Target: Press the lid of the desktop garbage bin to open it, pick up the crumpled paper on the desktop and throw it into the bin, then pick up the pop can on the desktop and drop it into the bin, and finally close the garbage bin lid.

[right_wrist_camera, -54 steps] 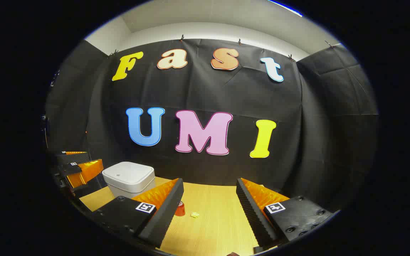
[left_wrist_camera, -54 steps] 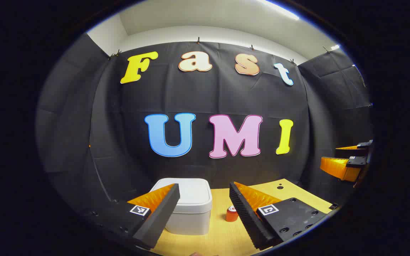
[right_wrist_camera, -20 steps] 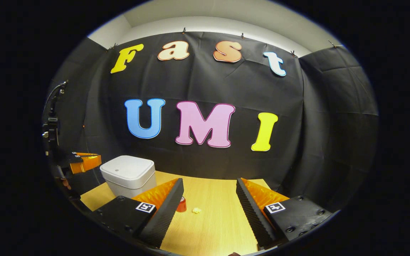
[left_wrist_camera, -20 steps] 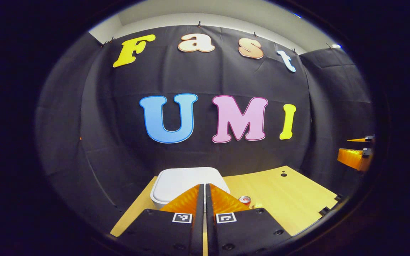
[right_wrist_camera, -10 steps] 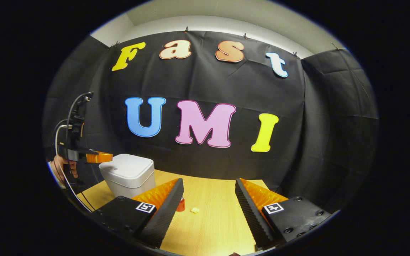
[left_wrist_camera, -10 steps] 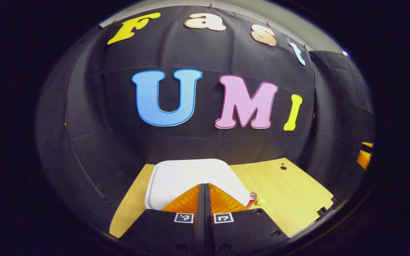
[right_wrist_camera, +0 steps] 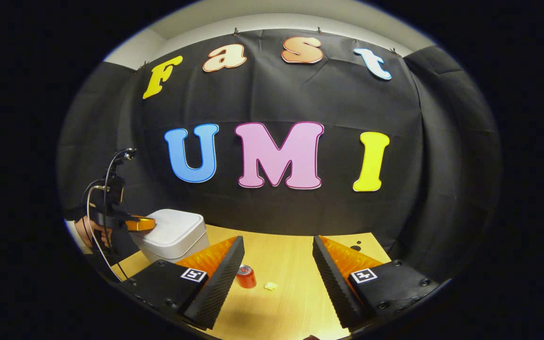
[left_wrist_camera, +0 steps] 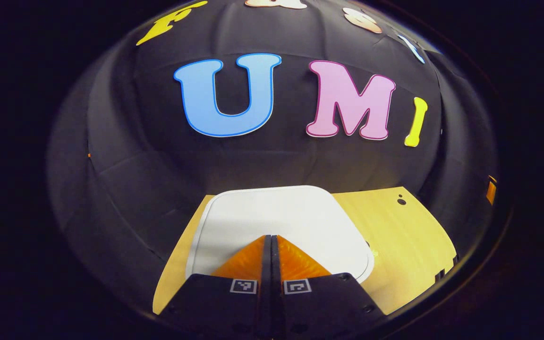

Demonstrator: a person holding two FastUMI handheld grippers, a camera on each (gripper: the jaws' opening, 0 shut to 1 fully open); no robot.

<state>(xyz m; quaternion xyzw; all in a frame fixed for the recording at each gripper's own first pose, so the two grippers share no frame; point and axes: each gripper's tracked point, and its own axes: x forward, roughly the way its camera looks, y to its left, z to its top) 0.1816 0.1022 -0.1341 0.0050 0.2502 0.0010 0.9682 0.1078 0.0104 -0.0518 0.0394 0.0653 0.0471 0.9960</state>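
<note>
The white desktop bin has its lid (left_wrist_camera: 276, 219) down, large in the left gripper view. My left gripper (left_wrist_camera: 271, 237) is shut with nothing in it, its tips over the near part of the lid; whether they touch it I cannot tell. In the right gripper view that bin (right_wrist_camera: 174, 234) stands at the left of the wooden desk, with the left gripper (right_wrist_camera: 145, 223) above its near edge. A red pop can (right_wrist_camera: 245, 276) and a small crumpled paper (right_wrist_camera: 270, 285) lie on the desk ahead of my right gripper (right_wrist_camera: 276, 245), which is open and holds nothing.
The wooden desk (right_wrist_camera: 291, 302) runs back to the black cloth wall. A small dark hole (left_wrist_camera: 401, 201) marks the desk right of the bin. A hand (right_wrist_camera: 88, 231) holds the left gripper at the far left, with cables rising above it.
The left gripper shut early on, then moved forward and down over the bin lid, which now looms larger. The right gripper stayed open and shifted slightly forward.
</note>
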